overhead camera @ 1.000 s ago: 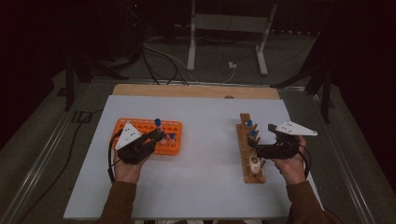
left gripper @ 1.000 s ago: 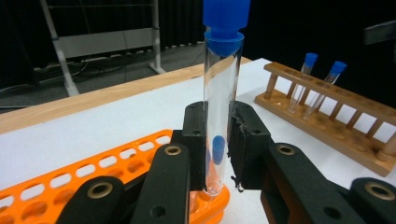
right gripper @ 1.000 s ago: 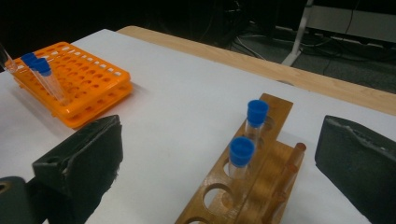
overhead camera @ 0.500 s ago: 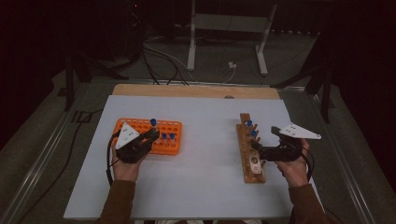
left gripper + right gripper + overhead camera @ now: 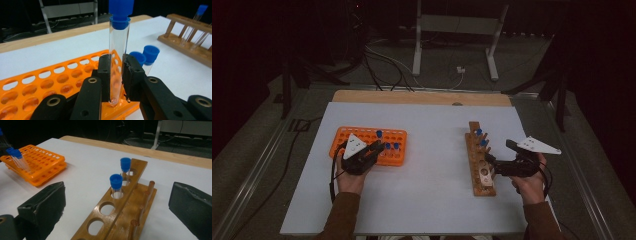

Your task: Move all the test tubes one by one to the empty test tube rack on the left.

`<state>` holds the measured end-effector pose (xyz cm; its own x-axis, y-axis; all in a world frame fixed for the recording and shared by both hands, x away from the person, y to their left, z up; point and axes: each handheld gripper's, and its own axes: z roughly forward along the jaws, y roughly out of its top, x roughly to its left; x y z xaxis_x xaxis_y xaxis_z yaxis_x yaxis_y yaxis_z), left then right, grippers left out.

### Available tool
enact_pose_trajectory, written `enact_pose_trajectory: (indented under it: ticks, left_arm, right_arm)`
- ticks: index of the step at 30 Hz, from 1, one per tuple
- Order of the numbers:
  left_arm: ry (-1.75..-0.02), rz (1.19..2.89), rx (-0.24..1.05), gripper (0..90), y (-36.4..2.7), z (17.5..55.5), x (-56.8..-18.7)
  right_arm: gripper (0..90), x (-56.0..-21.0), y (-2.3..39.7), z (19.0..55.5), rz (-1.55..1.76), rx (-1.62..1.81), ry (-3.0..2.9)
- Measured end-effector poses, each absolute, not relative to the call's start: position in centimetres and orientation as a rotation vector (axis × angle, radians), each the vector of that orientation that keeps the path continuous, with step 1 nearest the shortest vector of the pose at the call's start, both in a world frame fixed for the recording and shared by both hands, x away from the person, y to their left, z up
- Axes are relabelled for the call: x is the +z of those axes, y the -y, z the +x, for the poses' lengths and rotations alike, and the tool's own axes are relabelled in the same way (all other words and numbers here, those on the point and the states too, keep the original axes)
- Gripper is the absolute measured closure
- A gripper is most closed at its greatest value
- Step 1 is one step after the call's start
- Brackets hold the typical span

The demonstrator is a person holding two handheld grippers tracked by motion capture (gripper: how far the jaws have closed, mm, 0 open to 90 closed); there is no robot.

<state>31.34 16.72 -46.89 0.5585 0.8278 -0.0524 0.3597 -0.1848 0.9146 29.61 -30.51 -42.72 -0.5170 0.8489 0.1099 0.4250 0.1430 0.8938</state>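
Lower than a second ago, the left gripper (image 5: 371,152) has brought its capped test tube (image 5: 118,50) down toward the orange rack (image 5: 362,135), which lies near the desk's left edge. Its jaws are clamped on the glass below the blue cap, holding the tube upright so its rounded base can drop straight into a hole; the base sits at the rack's near edge, though I cannot tell whether it has entered a hole. Two more capped tubes (image 5: 391,146) stand in the rack just beyond. The right gripper (image 5: 492,162) has hardly shifted; its jaws gape wide, holding nothing, beside the wooden rack (image 5: 474,165) near the desk's right edge, where two tubes (image 5: 117,185) remain, probably poised for the next pick.
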Motion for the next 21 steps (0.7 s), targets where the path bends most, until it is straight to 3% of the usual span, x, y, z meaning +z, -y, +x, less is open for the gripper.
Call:
enact_pose_trajectory:
  ticks: [21]
  left_arm:
    - [-1.018,1.960,0.559,78.5,-16.0,31.7,-49.3]
  right_arm:
    - [1.2,-43.1,30.6,29.2,1.220,1.337,-2.007]
